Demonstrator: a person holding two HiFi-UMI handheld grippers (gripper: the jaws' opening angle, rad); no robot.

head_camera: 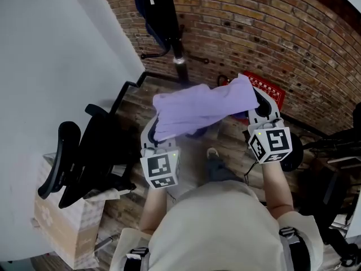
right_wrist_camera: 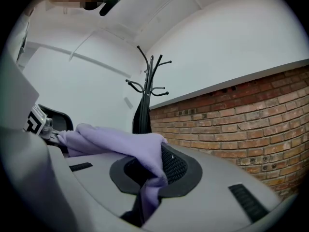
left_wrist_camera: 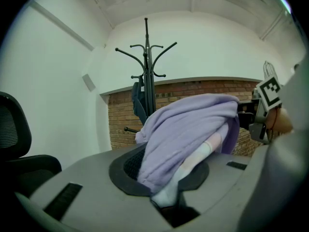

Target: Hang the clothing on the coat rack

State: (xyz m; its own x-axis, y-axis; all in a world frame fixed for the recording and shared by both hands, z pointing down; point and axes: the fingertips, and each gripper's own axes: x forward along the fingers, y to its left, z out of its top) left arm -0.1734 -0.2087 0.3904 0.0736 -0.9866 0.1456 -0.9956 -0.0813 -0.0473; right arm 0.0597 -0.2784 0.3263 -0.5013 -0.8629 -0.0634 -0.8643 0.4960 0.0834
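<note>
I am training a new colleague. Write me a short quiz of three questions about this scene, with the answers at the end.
1. True or false: the purple garment already hangs on the coat rack.
2. Look at the left gripper and the right gripper. Which is shut on the garment? A) the left only, B) the right only, C) both.
3. Fill the gap: the lower part of the wall behind the coat rack is made of ____.

Key: 1 false, the garment is held up between the two grippers, apart from the rack. 2 C. 3 brick.
</note>
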